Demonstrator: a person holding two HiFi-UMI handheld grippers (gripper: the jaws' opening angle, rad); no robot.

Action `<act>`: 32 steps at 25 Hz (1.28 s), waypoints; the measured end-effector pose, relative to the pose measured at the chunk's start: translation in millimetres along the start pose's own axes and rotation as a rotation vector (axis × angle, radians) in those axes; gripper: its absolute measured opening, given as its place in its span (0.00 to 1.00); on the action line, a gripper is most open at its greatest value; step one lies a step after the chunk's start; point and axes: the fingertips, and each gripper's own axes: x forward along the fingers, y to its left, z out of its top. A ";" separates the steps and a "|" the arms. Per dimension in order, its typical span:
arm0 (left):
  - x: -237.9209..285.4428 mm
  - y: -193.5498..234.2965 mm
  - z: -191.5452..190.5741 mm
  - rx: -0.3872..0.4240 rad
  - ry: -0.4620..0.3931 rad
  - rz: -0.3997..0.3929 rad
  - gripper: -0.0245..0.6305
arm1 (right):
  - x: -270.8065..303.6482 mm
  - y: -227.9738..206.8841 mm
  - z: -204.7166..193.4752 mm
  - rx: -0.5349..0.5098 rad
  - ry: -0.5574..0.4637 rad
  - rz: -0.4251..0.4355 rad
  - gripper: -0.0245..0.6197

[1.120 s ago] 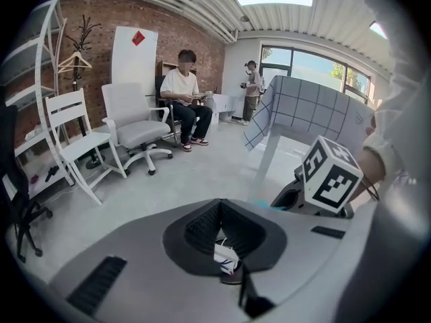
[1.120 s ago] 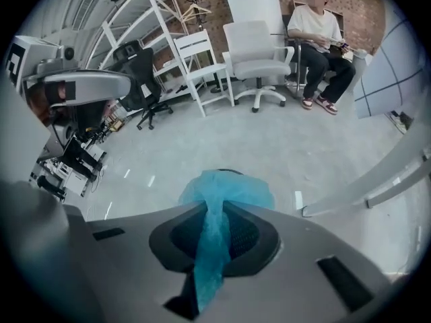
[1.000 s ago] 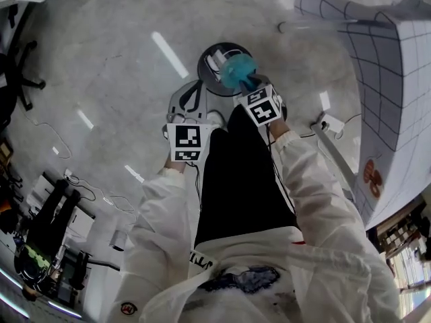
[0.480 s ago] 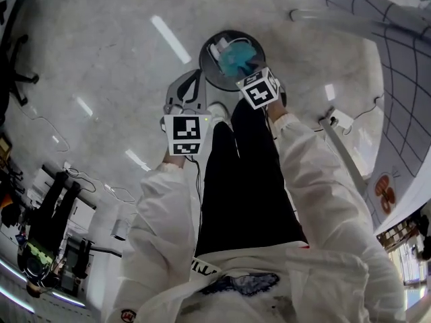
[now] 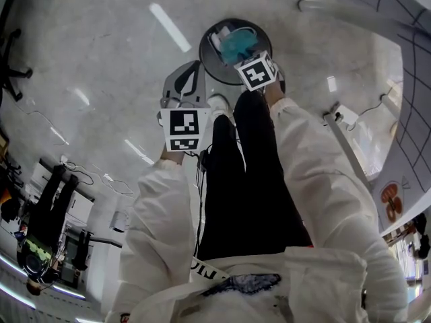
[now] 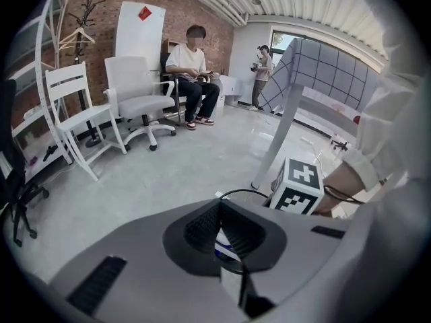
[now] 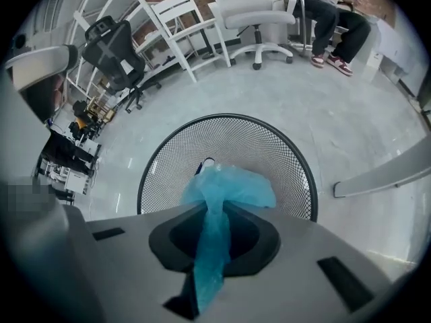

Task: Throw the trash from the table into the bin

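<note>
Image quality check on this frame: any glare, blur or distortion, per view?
Head view: strong fisheye, ceiling-light streaks glare off the glossy floor, no obvious motion blur. Left gripper view: dark vignette at the corners, and the left gripper shadows the white and blue item in its jaws. Right gripper view: blue bag and bin mesh crisp, edges bowed.

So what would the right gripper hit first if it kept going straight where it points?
The round black wire-mesh bin: the right gripper points down into its open mouth, so the crumpled blue plastic it holds would probably touch inside first; depth is unclear.
</note>
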 end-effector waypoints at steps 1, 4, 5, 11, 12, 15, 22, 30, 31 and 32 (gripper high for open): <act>0.3 0.1 -2.6 -0.003 0.005 0.001 0.05 | 2.4 -0.1 -0.8 0.003 0.007 0.000 0.11; 0.6 0.9 -7.7 -0.012 0.015 0.006 0.05 | 8.6 -4.9 -4.1 0.023 0.026 -0.018 0.11; 0.7 1.2 -8.1 -0.015 0.016 0.007 0.05 | 10.1 -7.5 -6.0 0.034 0.038 -0.027 0.11; 2.0 -0.3 -6.1 -0.014 0.021 0.000 0.05 | 16.1 -9.9 -10.5 0.104 0.063 -0.016 0.11; 2.0 -0.7 -6.1 -0.015 0.023 -0.001 0.05 | 16.3 -9.7 -9.3 0.103 0.054 -0.017 0.11; 2.2 -2.1 -5.4 -0.017 0.024 -0.003 0.05 | 15.2 -9.2 -8.5 0.109 0.043 -0.023 0.11; -0.6 -3.6 -1.0 -0.017 0.018 -0.009 0.05 | 9.7 -5.8 -8.6 0.140 0.040 -0.032 0.24; -17.1 -5.1 -1.7 -0.008 0.012 -0.008 0.05 | -5.3 4.5 -1.3 0.189 -0.031 -0.027 0.45; -20.1 -5.0 -1.2 -0.004 0.009 -0.008 0.05 | -8.9 6.1 0.4 0.193 -0.042 -0.025 0.46; -23.3 -4.8 -0.6 -0.002 0.005 -0.007 0.05 | -12.8 7.6 2.1 0.195 -0.052 -0.024 0.47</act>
